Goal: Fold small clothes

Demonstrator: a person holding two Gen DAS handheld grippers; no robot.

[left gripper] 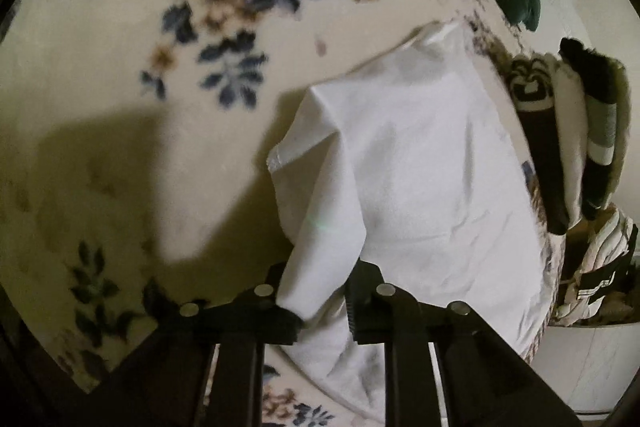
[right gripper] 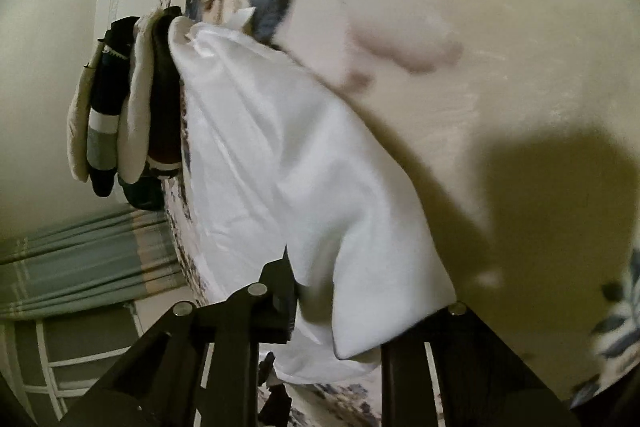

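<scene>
White woven cloth, a small plain cotton garment (left gripper: 420,155), lies on the cream floral-print bedspread (left gripper: 120,47) and runs straight ahead of both tongs, its long axis stretching from the near hem at the tips to a far end with a small tag. That far end stops just beside a row of dark and pale rolled socks (left gripper: 560,131) at the bed's edge.

The left tongs (left gripper: 324,307) have a near corner of the garment between them, the cloth bunching into a ridge that rises from the tips, so they appear closed on it. The right tongs (right gripper: 340,315) hold the opposite near corner: fabric drapes over the right finger and hides it, and a fold tucks in beside the left finger (right gripper: 280,291), so the grip reads as closed on cloth, though the contact itself is covered.

Both hands sit equally near, side by side at the same short edge, angled down toward the bed. The near hem looks lifted while the far part rests flat. Judging from this, the coming move turns on carrying that near edge forward along the long axis toward the tagged end, keeping both corners level so the fold lands square.
</scene>
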